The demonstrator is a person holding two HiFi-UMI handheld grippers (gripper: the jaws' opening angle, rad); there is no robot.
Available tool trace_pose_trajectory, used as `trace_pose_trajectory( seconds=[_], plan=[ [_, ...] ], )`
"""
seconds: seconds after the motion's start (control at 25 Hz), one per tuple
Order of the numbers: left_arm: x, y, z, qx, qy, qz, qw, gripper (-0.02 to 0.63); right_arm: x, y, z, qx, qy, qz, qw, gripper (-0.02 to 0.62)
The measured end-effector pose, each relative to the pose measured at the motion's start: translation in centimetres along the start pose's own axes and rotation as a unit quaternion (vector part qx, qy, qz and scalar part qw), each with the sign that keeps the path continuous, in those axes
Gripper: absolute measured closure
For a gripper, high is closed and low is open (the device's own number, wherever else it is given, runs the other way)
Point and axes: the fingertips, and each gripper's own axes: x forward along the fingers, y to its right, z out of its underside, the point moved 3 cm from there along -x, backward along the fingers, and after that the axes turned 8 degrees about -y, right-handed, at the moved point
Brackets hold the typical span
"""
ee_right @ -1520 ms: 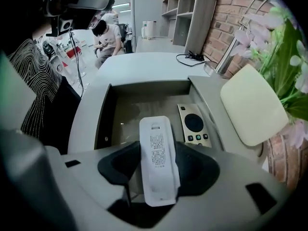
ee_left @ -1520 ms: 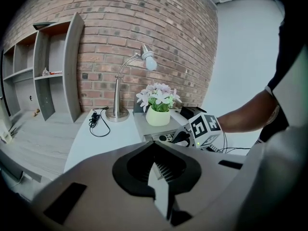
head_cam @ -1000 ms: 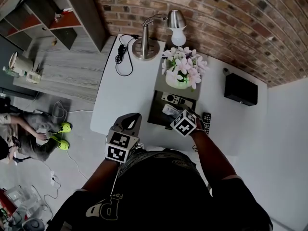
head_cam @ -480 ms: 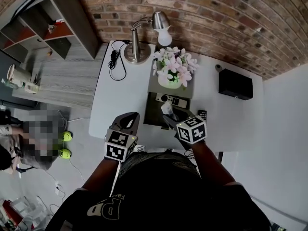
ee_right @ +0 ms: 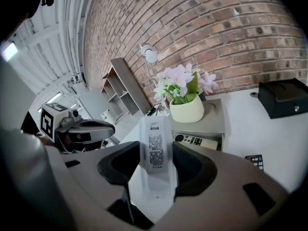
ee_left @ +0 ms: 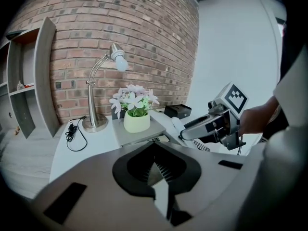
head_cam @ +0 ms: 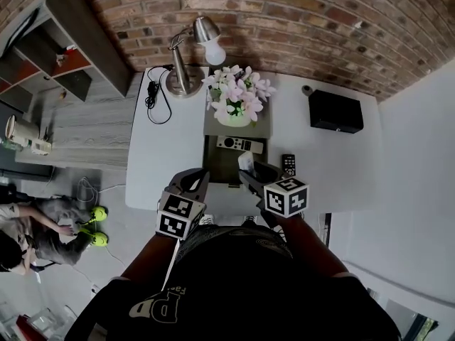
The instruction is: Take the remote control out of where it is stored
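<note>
Remote control in right hand-held gripper

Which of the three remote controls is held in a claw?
The white remote with the barcode label, gripped by the right claw. The pale remote lies in the stand under the flowers; the black remote lies on the table.

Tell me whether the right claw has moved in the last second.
Yes. The right claw, holding the white remote, pulled back from the grey stand toward the person.
</note>
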Motion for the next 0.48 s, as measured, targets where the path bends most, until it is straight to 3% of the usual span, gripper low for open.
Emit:
trace_pose_trajectory(
  seconds=[0.48],
  plan=[
    [3.6,5.1,-2.1,0.043,-0.011,0.048,0.9979,0.6,-5.4,5.8,2.2,0.07,0.036,0.059,0.995,0.382]
  ],
)
